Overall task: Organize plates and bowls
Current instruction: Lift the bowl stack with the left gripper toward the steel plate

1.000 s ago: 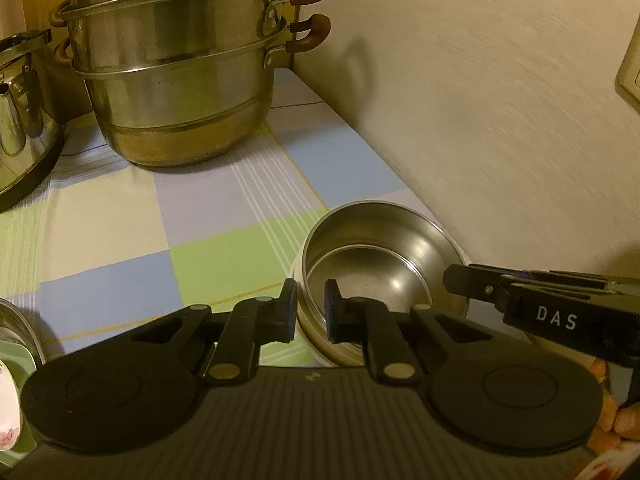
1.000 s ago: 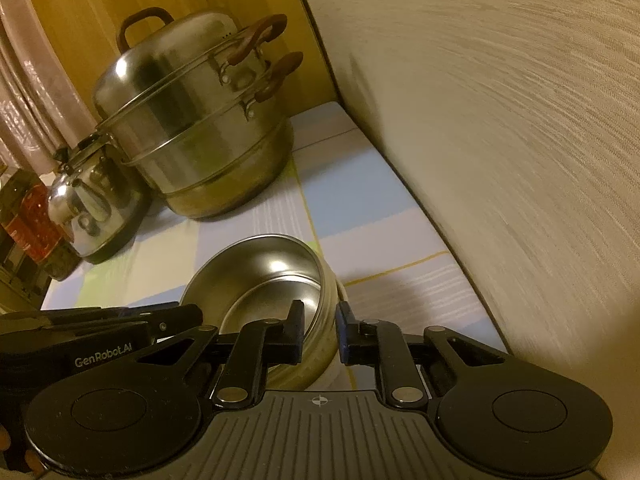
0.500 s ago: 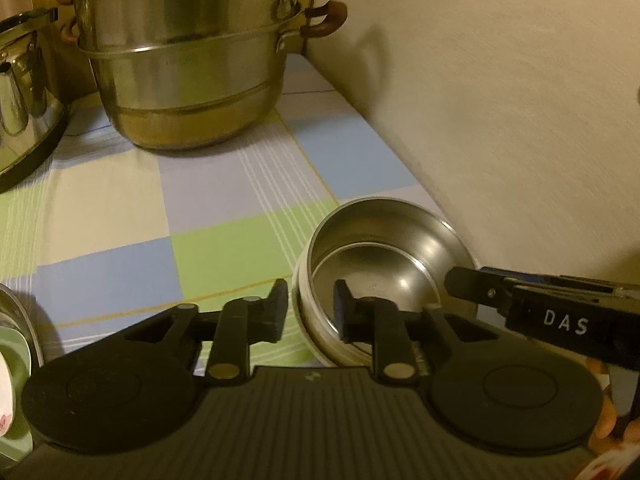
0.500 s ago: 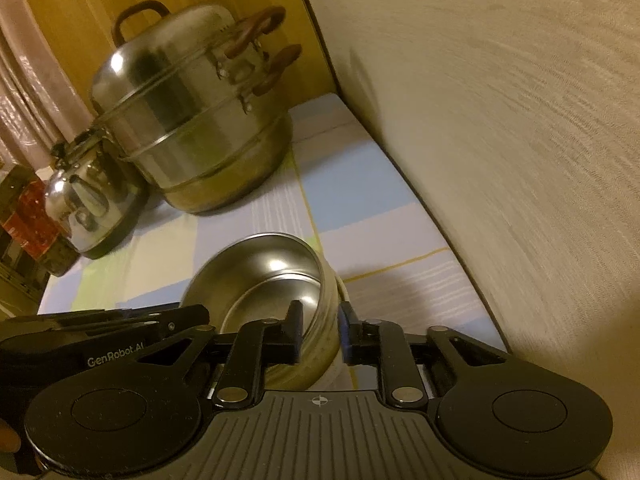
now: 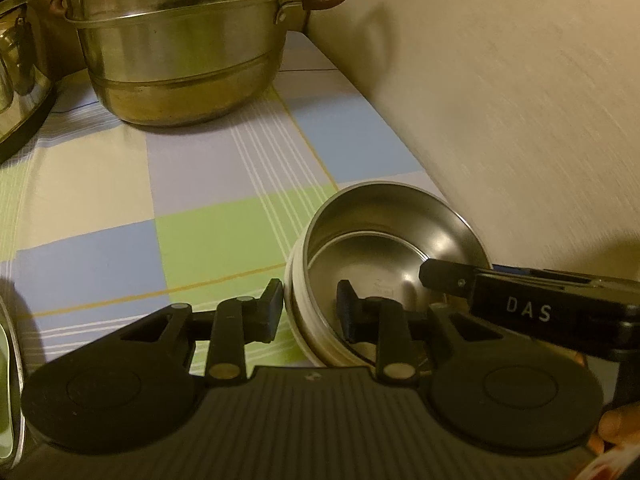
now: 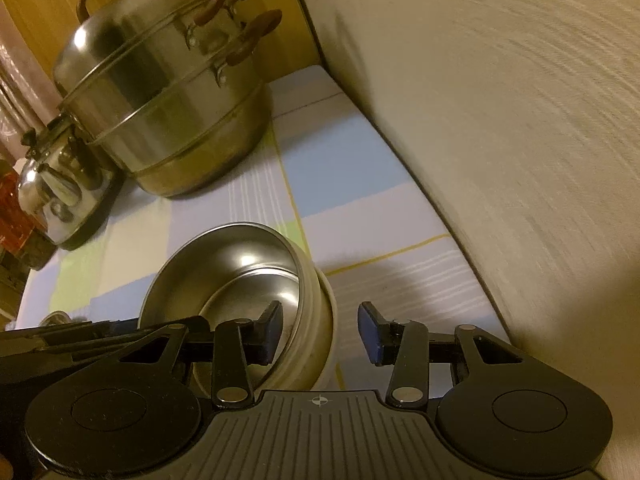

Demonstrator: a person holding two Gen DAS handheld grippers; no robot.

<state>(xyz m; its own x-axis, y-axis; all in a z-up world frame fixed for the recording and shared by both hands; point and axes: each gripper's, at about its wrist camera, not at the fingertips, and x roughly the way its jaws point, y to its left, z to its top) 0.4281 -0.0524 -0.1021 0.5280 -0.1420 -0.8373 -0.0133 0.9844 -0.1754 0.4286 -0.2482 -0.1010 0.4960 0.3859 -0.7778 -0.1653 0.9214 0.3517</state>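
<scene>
A steel bowl (image 5: 400, 240) with a white outer wall stands on the checked tablecloth (image 5: 120, 184) close to the wall. In the left wrist view my left gripper (image 5: 310, 309) straddles the bowl's near left rim. Its jaws are opening, with one pad outside the white wall and the other inside the bowl, clear of the rim. My right gripper (image 6: 320, 326) straddles the bowl's (image 6: 240, 264) near right rim. Its jaws are opening too, and the outer pad stands well off the wall. Each gripper reaches into the other's view, the right gripper (image 5: 520, 308) and the left gripper (image 6: 80, 336).
A large two-tier steel steamer pot (image 5: 180, 60) stands at the back of the cloth, with a steel kettle (image 6: 60, 184) to its left. The pale wall (image 5: 500, 100) runs along the right side. A dish edge (image 5: 8, 380) shows at lower left.
Both grippers' jaws were nearly shut on the bowl's rim and have spread apart, letting it go. Both hands have shifted a little lower and closer to the cloth.
</scene>
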